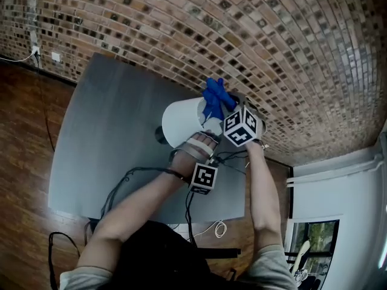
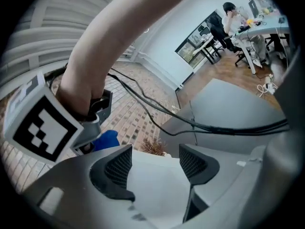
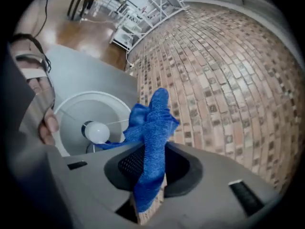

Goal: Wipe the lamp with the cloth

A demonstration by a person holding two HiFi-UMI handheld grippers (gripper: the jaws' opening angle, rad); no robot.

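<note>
In the middle of the head view, the white lamp (image 1: 180, 121) is standing on the grey counter (image 1: 103, 144). The right gripper (image 3: 152, 165) fingers are pinching the blue cloth (image 3: 153, 128) at the shade's upper-right edge. The left gripper (image 2: 155, 159) fingers are standing spread at the shade.

Soft, even light, faint shadows; fisheye bending, dark corners; the lamp (image 1: 181, 122) reads bright white.

Blue cloth (image 3: 155, 128): coarse woven fibre, matt. White lamp shade (image 1: 181, 121): smooth, matt; bulb (image 3: 97, 131) frosted. Grey table (image 1: 109, 138): smooth, dull sheen. Brick wall (image 1: 272, 41): rough. Wood floor (image 1: 24, 132): glossy.
</note>
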